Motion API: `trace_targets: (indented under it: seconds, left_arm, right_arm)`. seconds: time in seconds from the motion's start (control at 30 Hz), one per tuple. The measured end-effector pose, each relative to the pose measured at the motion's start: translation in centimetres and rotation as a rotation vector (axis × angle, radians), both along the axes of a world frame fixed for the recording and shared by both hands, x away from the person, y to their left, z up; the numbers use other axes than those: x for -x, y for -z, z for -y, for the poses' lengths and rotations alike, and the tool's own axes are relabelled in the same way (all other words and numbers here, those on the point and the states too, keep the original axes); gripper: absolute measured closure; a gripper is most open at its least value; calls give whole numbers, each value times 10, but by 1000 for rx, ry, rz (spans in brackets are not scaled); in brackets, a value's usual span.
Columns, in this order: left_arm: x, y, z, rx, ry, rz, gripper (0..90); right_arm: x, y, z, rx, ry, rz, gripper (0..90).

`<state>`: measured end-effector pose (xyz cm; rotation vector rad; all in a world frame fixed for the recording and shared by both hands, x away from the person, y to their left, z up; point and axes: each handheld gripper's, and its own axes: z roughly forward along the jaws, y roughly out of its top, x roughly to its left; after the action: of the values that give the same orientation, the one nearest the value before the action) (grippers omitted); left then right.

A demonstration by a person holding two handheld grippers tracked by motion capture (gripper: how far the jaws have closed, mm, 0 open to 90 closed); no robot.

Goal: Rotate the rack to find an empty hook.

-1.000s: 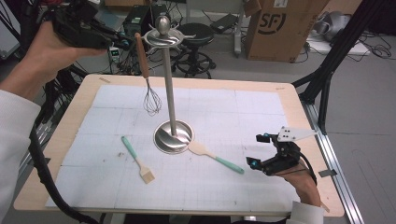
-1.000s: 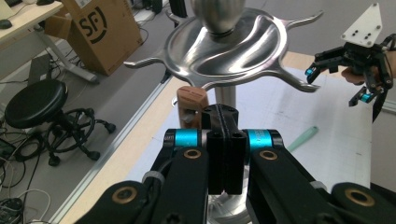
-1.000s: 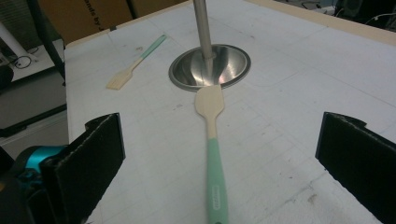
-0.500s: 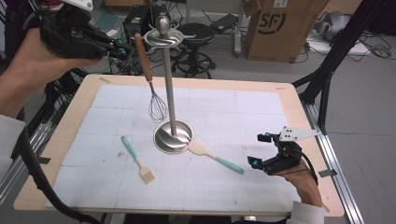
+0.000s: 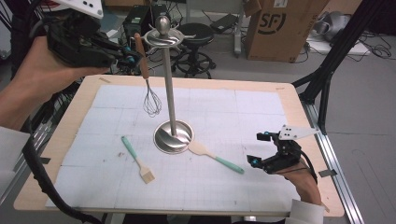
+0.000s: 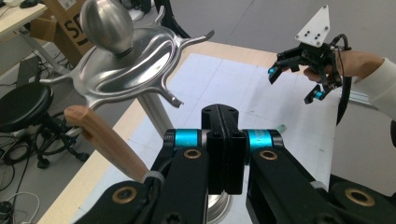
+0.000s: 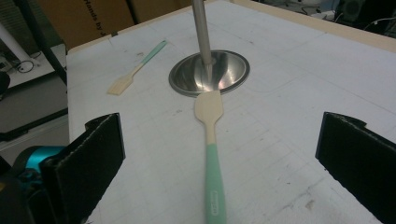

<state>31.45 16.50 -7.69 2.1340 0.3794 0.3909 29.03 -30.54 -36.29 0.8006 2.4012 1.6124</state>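
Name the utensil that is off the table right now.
The whisk with the wooden handle: it hangs beside the stand, pinched by the left hand-held gripper. The spatula and brush lie flat on the mat.

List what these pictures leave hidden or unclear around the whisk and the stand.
- Left gripper view: the left hand-held gripper body covers the whisk below its handle, so the grip is hidden.
- High view: whether the whisk hangs on a stand hook is too small to tell.
- Right gripper view: the top edge cuts off the stand pole; the bottom edge cuts the spatula handle.
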Motion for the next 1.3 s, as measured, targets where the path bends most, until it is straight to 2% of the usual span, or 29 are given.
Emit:
trace_targets:
  seconds: [0.2,0.47,0.57,0.8,0.87,1.1,1.3]
  left_arm:
    - [-7,3,10,0,-11,-2,899]
    - [-15,6,12,-12,-41,0,899]
    - [-18,7,9,-16,-39,-5,899]
    - [-27,8,-2,-19,-70,-3,899]
    - [-29,8,-4,-15,-66,-3,899]
    - [-38,9,-11,-9,-73,-6,899]
    - [-41,12,-17,-26,-66,-4,899]
  right_arm:
    - [0,0,-1,-3,-3,3,1]
    - [-1,-1,-1,-7,-5,5,1]
    - [-1,-1,-1,-5,-4,5,1]
    - [0,0,-1,-1,-4,9,1]
    - [1,0,-1,3,-1,-5,1]
    - [1,2,1,4,9,-12,1]
    - [1,3,2,3,11,-13,1]
